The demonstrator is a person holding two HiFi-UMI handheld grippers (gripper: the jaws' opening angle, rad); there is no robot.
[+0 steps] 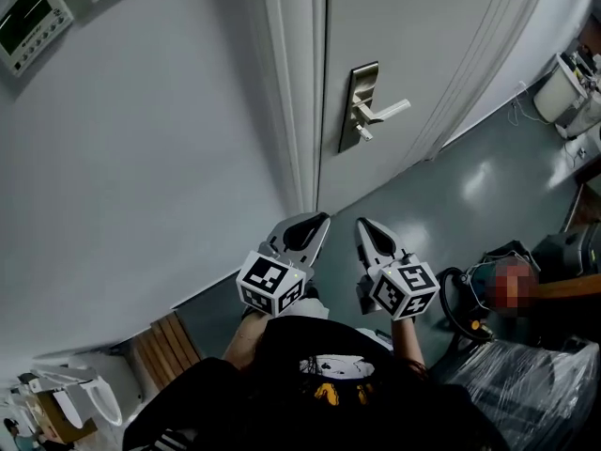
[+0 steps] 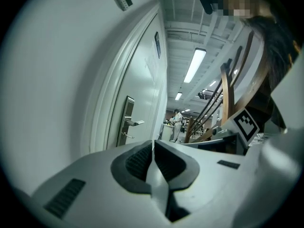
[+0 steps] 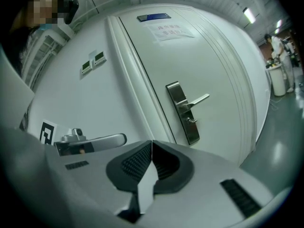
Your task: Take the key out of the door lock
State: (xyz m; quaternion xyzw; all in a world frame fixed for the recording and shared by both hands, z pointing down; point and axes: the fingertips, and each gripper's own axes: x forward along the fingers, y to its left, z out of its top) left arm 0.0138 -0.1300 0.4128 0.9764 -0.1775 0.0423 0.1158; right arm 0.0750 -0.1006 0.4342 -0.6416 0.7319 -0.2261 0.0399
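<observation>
The pale door [image 1: 423, 36] carries a steel lock plate [image 1: 358, 107] with a lever handle [image 1: 387, 112]; a small key [image 1: 363, 133] sticks out below the lever. Both grippers hang well short of it, side by side in front of my chest. My left gripper [image 1: 317, 221] is shut with nothing in it, and so is my right gripper [image 1: 362, 225]. In the left gripper view the lock plate [image 2: 127, 120] is far beyond the closed tips [image 2: 153, 144]. In the right gripper view the key [image 3: 192, 121] shows under the handle [image 3: 197, 100], far past the closed tips [image 3: 152, 144].
A white door frame [image 1: 296, 111] and a plain wall with control panels [image 1: 30, 15] lie left of the door. On the right floor are black cables [image 1: 468, 301], a plastic-wrapped bundle [image 1: 531, 383] and a seated person. Wooden slats [image 1: 169, 346] stand at lower left.
</observation>
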